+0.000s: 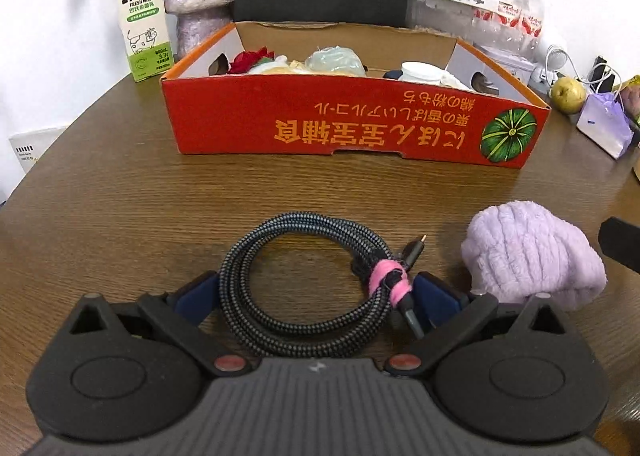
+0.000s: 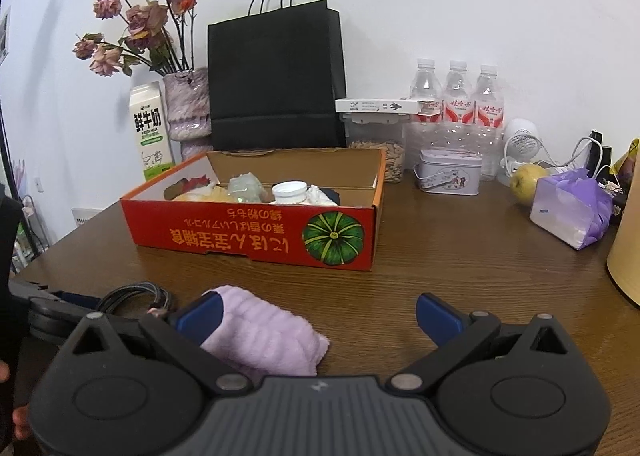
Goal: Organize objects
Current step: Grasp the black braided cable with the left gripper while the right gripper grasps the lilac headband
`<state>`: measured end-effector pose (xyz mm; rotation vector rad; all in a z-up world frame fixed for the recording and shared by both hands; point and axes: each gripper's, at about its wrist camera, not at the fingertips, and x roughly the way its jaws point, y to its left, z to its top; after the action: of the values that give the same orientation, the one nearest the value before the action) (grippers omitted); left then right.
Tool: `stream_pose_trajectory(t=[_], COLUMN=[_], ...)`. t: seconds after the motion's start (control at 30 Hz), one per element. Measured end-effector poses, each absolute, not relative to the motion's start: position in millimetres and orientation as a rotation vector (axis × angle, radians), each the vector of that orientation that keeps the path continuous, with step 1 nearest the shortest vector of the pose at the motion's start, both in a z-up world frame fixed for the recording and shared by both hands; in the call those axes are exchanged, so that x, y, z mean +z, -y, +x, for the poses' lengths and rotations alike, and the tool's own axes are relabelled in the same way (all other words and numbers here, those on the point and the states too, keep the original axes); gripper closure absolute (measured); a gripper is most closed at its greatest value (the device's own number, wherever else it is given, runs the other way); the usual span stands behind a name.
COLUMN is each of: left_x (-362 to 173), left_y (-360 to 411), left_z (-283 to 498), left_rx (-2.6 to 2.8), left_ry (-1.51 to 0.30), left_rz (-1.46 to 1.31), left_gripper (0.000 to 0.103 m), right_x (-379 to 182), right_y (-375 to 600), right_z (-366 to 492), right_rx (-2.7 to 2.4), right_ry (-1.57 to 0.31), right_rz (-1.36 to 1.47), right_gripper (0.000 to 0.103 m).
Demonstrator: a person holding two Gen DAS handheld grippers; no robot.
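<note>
Fingers spread wide, the left gripper (image 1: 316, 292) straddles the coiled braided cable (image 1: 308, 284), its near arc hidden under the gripper body, though whether the pads touch it is hard to tell. The right gripper (image 2: 318, 316) also gapes, the lilac towel (image 2: 268, 332) against its left finger, partly covered. Beyond both stands the orange box (image 1: 320, 128), its contents mostly hidden behind the front wall.

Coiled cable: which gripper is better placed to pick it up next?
Left. The left gripper has open jaws straddling the coiled cable, while the right gripper is open around the purple cloth beside it. The red box sits straight ahead.
</note>
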<state>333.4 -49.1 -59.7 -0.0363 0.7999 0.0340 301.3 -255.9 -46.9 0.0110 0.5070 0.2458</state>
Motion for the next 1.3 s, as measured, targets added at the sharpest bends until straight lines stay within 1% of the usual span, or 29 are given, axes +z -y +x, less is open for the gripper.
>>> stream_pose_trajectory(t=[0.13, 0.37, 0.7, 0.87, 1.1, 1.23, 1.27, 1.3], left_x=[-59.7, -54.3, -41.3, -40.0, -38.8, -36.9, -35.9, -34.9], left_y=[46.1, 34.0, 5.2, -3.2, -7.6, -7.4, -7.2, -6.6], left_z=[327.2, 321.5, 314.2, 314.1, 310.6, 306.6, 305.4, 304.3], left_rx=[0.017, -0.012, 0.014, 0.015, 0.003, -0.003, -0.006, -0.008], left_ry=[-0.762, -0.733, -0.658, -0.652, -0.645, -0.632, -0.626, -0.622], left_rz=[-0.042, -0.06, -0.065, -0.068, -0.082, -0.084, -0.084, -0.083], left_gripper=[0.006, 0.009, 0.01, 0.01, 0.01, 0.01, 0.01, 0.01], right_x=[-47.7, -53.1, -61.1, -61.4, -80.5, -87.3, -87.6, -87.3], right_y=[250.8, 239.8, 218.0, 198.8, 185.4, 189.6, 189.6, 189.1], right_z=[300.3, 300.7, 306.5, 311.5, 329.5, 335.6, 335.0, 333.8], right_rx=[0.257, 0.276, 0.306, 0.277, 0.156, 0.16, 0.159, 0.162], right_ry=[-0.503, -0.508, -0.524, -0.521, -0.614, -0.652, -0.649, -0.643], right_rz=[-0.001, -0.006, 0.023, 0.007, -0.031, 0.026, 0.028, 0.026], right_gripper=[0.0, 0.0, 0.0, 0.0, 0.0, 0.0, 0.002, 0.006])
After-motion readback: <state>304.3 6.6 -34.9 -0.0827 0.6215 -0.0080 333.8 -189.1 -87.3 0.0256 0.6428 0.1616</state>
